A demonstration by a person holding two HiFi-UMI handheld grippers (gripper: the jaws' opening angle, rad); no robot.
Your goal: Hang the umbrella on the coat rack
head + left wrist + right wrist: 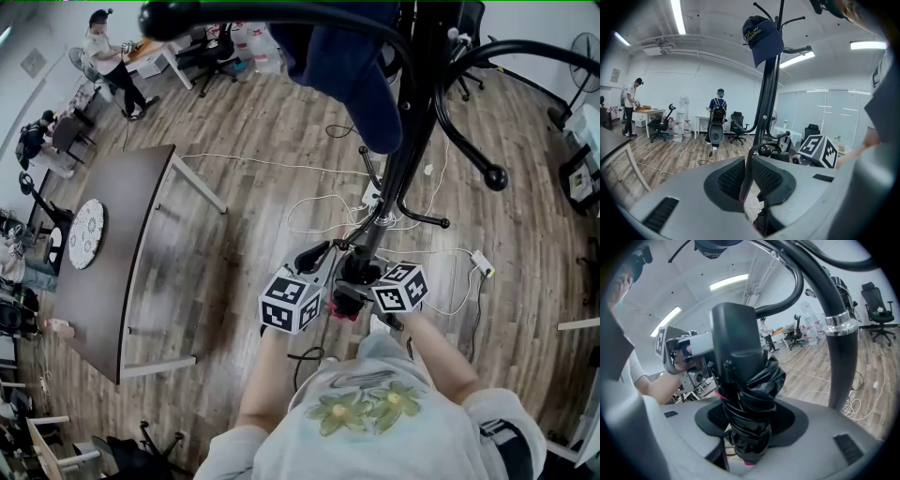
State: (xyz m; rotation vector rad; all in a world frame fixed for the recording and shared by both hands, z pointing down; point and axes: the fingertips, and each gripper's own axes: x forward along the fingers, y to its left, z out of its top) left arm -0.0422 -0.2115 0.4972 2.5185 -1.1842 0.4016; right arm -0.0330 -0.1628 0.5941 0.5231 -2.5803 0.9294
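Observation:
A folded black umbrella [746, 394] stands upright between my right gripper's [745, 430] pads, which are shut on its bundled canopy; its blocky handle [736, 338] points up. My left gripper [747, 182] is shut on the umbrella's thin black strap [749, 164], which loops up toward a round knob. In the head view both grippers [314, 258] [361, 281] meet at the umbrella [354, 270], close to the foot of the black coat rack [405, 159]. A navy cap [342, 56] hangs on one upper hook. A curved rack arm [840, 348] passes just right of the umbrella.
A dark brown table [112, 281] with a patterned plate [86, 234] stands to the left. White cables and a power strip [483, 262] lie on the wood floor around the rack's base. People [105, 47] and office chairs are far off at the back.

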